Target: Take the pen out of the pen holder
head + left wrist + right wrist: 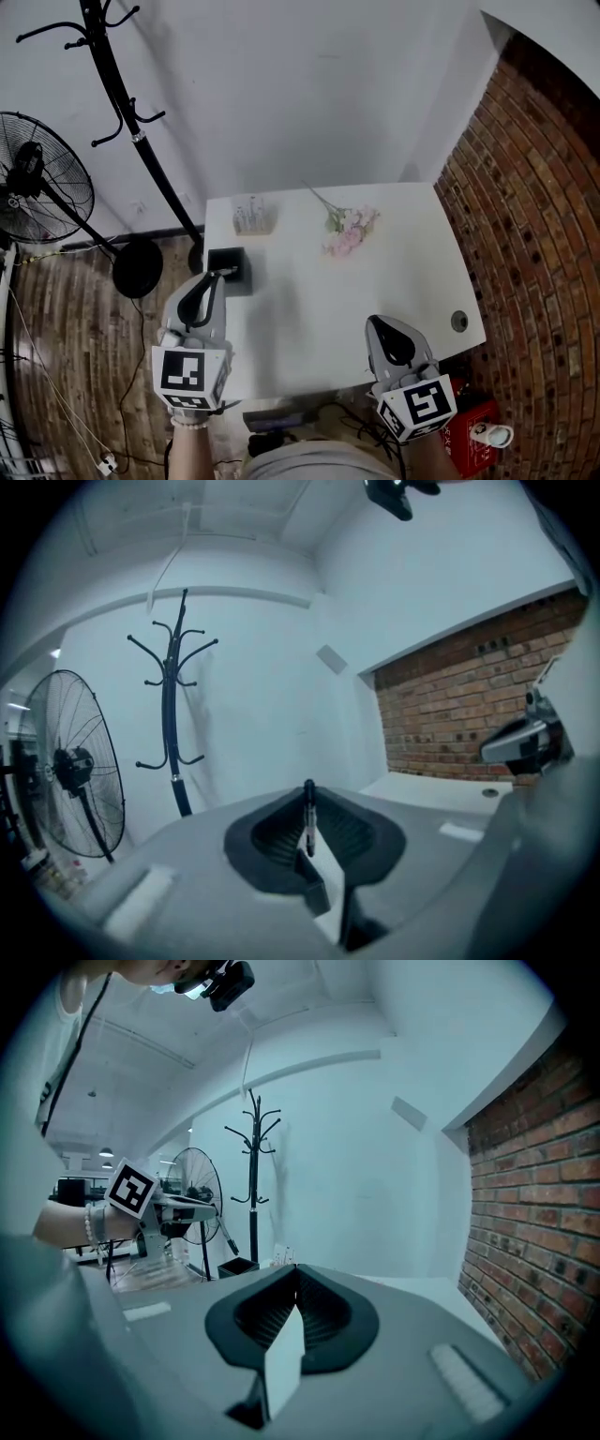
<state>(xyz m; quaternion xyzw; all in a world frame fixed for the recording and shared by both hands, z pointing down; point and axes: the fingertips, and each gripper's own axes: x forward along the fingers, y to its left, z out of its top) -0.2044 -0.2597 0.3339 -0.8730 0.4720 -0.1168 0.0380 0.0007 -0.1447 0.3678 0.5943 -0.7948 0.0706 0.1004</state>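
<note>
A thin black pen (pixel 309 819) stands upright between the fingers of my left gripper (pixel 309 803), which is shut on it. In the head view that left gripper (pixel 222 275) hangs over the front edge of the black square pen holder (pixel 239 262) at the table's left side. The pen's lower end is clear of the holder. My right gripper (pixel 379 322) hovers near the table's front edge, off to the right, with its jaws together and nothing between them (pixel 295 1274). The pen holder (pixel 236 1267) shows small and far off in the right gripper view.
On the white table (pixel 412 272) lie a sprig of pink flowers (pixel 347 230) and a small clear stand (pixel 253 217) at the back left. A floor fan (pixel 37 192) and a black coat rack (pixel 141 141) stand left of the table. A brick wall (pixel 534 216) runs along the right.
</note>
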